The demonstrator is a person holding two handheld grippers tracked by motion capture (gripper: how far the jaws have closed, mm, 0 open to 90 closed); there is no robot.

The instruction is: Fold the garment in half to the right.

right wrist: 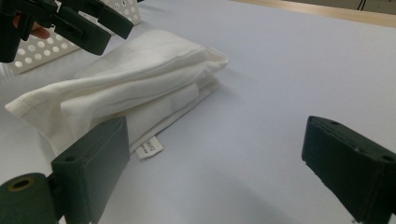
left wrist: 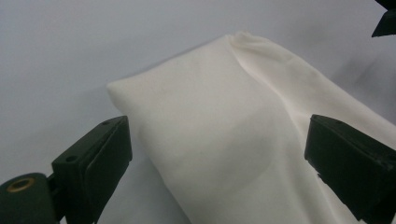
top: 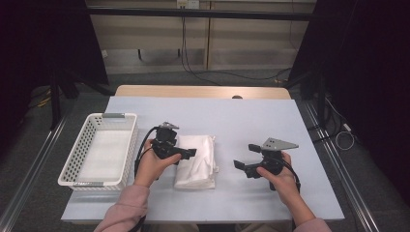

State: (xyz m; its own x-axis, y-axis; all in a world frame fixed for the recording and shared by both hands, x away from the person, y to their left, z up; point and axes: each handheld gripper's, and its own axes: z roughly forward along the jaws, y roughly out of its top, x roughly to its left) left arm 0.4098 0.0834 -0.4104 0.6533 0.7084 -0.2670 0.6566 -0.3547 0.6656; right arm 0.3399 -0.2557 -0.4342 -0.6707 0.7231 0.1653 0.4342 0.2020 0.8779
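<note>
A folded white cloth (top: 195, 161) lay on the pale blue table cover (top: 251, 121), just right of an empty white perforated plastic basket (top: 83, 145). The left gripper (top: 185, 152) hovered over the cloth's left edge, jaws spread wide and holding nothing. The right gripper (top: 245, 156) stood apart to the cloth's right, jaws likewise spread and empty.

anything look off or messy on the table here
Nothing stands out. The folded white cloth lies flat on the pale blue table cover, its small label sticking out at one edge. The white perforated plastic basket sits upright and empty. The left gripper and right gripper are both open.
</note>
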